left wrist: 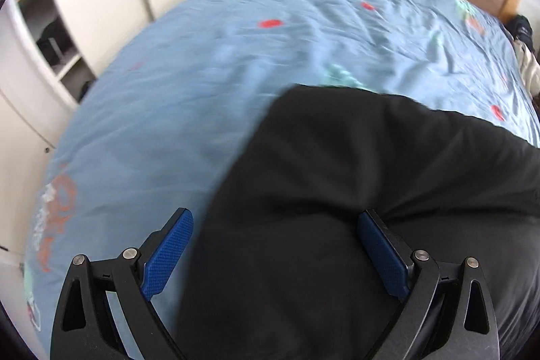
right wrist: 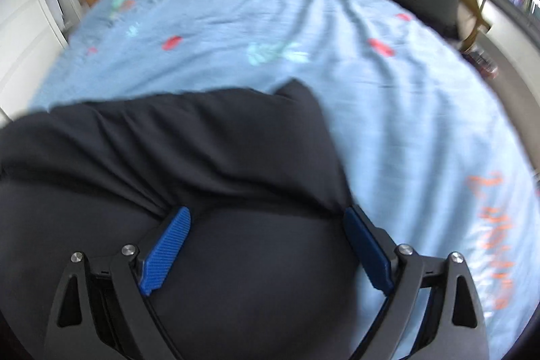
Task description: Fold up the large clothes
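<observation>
Blue-padded jaws of the left gripper [left wrist: 275, 253] stood wide apart over the black garment [left wrist: 371, 174], gripping nothing; the garment lay on the bed [left wrist: 202, 63]. On the right view, the right gripper [right wrist: 266, 253] likewise gaped above the garment [right wrist: 168, 157]. Folding looked partly done, with further folds probably left.

Soft daylight, brightest at two o'clock in the right view; bedsheet [left wrist: 236, 73] motion-blurred, fisheye edges bent and dark.
</observation>
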Tool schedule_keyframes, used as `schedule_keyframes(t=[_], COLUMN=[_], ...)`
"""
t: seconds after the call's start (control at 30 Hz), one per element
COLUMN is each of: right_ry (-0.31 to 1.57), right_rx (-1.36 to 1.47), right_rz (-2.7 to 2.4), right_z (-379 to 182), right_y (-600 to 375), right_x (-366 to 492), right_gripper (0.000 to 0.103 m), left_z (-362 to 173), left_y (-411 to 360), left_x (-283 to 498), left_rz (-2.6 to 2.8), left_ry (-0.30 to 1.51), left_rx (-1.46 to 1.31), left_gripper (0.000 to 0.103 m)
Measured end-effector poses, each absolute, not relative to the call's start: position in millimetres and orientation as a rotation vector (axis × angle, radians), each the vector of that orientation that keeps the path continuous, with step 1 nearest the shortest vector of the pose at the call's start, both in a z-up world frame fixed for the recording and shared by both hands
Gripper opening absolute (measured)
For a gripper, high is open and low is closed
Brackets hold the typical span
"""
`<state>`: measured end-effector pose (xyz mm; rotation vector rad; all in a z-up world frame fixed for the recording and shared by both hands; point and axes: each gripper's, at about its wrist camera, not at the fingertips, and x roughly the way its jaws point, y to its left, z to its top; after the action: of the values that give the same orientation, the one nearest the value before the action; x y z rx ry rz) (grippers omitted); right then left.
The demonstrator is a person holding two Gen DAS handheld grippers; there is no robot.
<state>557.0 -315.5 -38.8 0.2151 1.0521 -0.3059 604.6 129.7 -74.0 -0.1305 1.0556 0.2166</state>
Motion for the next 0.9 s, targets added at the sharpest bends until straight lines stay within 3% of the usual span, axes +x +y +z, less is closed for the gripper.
schedule_keyframes(t=[0.37, 0.9], right_ry=[0.993, 0.882], right_rx=[0.138, 0.149], right_rz=[-0.267, -0.153], right_z=[6.4, 66.2], right_y=[-282.7, -173.2], right_x=[427.9, 250.5], right_gripper=[0.092, 0.092], left_z=[-32.5, 37.8], left_y=[147.8, 99.0], left_x=[467.1, 272.7], left_rz=[0.221, 0.136], left_ry=[0.895, 0.696], left_rx=[-0.134, -0.044], left_gripper=[0.097, 0.097])
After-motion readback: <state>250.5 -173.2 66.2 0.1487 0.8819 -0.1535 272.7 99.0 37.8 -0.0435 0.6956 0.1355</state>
